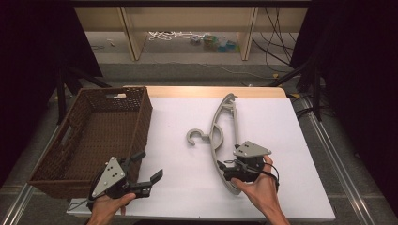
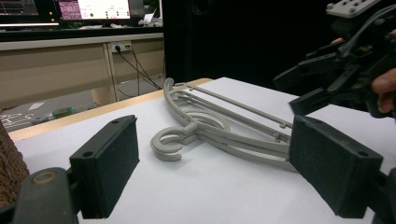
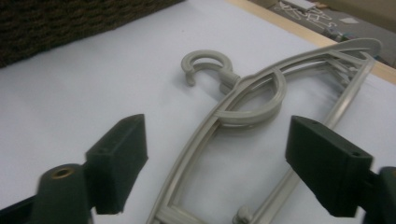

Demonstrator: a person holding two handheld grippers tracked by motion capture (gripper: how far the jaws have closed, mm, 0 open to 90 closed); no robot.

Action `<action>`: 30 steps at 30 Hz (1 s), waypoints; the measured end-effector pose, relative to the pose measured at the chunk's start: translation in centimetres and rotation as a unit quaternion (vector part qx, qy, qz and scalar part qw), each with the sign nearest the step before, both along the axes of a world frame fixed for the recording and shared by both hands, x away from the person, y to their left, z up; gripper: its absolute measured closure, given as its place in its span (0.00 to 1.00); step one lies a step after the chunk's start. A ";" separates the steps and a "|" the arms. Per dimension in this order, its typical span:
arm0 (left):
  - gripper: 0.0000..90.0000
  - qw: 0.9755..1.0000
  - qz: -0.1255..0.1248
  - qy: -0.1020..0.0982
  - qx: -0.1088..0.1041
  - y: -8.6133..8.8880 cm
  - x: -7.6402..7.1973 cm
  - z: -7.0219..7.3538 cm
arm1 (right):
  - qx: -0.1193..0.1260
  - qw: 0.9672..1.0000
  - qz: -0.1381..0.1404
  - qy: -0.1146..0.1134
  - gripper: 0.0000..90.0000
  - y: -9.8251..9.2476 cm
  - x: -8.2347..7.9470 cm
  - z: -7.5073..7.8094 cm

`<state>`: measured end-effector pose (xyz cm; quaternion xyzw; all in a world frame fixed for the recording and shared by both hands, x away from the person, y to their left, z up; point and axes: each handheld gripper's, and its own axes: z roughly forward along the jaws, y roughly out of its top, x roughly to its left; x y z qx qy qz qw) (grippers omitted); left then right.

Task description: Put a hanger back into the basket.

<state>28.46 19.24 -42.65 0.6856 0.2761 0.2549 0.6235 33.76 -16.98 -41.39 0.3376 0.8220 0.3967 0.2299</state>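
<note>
- Right gripper (image 1: 224, 169), lower right of centre in the high view: jaws stand wide, straddling the near end of the grey plastic hanger (image 1: 220, 136) with nothing clamped. In the right gripper view both black pads (image 3: 119, 161) sit apart from the plastic, the hanger's two rails running up between them.
- Left gripper (image 1: 149, 165), lower left of the high view: jaws also spread wide and empty, hovering over bare white tabletop (image 1: 178, 187) just beside the wicker basket (image 1: 101, 136).
- The hanger lies flat on the white surface at centre frame, its hook (image 1: 195, 137) curling toward the basket, its far tip reaching the table's wooden back edge (image 1: 206, 91).
- Likely trouble one: the jaws span both rails rather than one. Closing here could squeeze the springy frame, which may flex and pop free or skid across the smooth sheet.
- Likely trouble two: a grip at the very end leaves the long body hanging as a lever. On lifting, it could swing or twist in the pads, and the hook could snag the basket's rim.
- Likely trouble three: pads coming down unevenly may press one rail into the table and tip the hanger's far end upward instead of catching it.
- The left gripper sits well apart from the hanger, so it offers no steadying if things slip.
</note>
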 end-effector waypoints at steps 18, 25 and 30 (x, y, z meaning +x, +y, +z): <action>0.18 1.000 -0.001 0.001 0.001 0.0 0.0 0.0 | -0.102 0.983 0.017 0.151 0.51 3.4 5.6 -2.2; 0.18 1.000 -0.003 0.004 -0.001 0.0 -0.1 0.0 | -0.102 0.980 0.017 0.171 0.55 4.1 6.7 -2.8; 0.18 1.000 -0.002 0.004 -0.004 0.0 -0.1 0.0 | -0.113 0.975 0.015 0.193 0.60 4.9 7.5 -3.6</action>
